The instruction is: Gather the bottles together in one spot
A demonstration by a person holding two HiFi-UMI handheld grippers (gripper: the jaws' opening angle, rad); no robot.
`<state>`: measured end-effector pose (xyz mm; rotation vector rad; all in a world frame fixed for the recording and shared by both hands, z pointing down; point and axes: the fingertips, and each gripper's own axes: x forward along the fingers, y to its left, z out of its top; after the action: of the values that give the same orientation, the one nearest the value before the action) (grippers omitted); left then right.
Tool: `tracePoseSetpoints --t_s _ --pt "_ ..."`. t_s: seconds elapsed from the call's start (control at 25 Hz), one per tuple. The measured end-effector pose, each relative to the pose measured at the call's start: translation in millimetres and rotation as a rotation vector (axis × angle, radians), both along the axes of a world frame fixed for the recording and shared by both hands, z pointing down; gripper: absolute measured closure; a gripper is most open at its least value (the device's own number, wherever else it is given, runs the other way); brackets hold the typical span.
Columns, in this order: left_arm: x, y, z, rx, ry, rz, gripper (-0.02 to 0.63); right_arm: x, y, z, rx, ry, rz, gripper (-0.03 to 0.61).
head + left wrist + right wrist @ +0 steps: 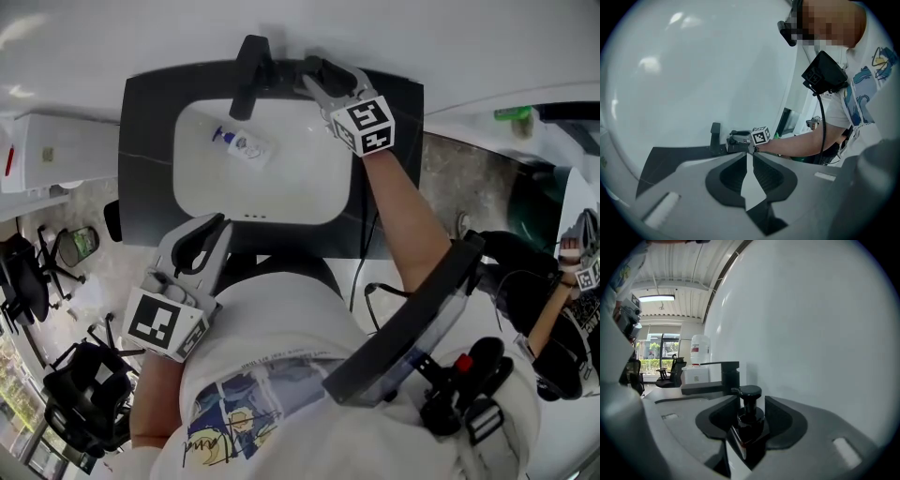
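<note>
A small clear bottle with a blue cap lies on its side in the white basin, below the black faucet. My right gripper reaches over the back of the black counter, beside the faucet. In the right gripper view a black pump bottle stands upright between the jaws of the right gripper. Narrow gaps show on both sides of it, so the gripper is open. My left gripper hovers at the counter's front edge. Its tips meet and hold nothing.
The faucet stands just behind the pump bottle, with the white wall close behind it. A green object sits on the ledge at the right. Office chairs stand on the floor to the left. Another person's arm with a marker cube shows at the right edge.
</note>
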<state>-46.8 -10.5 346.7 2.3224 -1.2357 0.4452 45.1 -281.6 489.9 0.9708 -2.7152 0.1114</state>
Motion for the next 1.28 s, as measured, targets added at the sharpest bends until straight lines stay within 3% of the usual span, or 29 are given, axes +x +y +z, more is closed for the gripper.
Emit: tracePoseSetpoints --t_s 0.48,0.92,1.04,1.28 --pt "9 9 -5 0.021 0.015 0.045 0.569 15 24 -9 -0.02 -0.001 0.065 0.383" --pt "1 21 1 0.015 0.051 0.084 0.569 40 85 -7 -0.124 -0.034 0.203 0.383" --pt "-4 23 0 0.014 0.055 0.094 0.569 26 111 3 -0.169 -0.016 0.19 0.383" --pt "-21 27 0 0.016 0.064 0.106 0.569 -42 152 25 -0.221 0.047 0.057 0.393"
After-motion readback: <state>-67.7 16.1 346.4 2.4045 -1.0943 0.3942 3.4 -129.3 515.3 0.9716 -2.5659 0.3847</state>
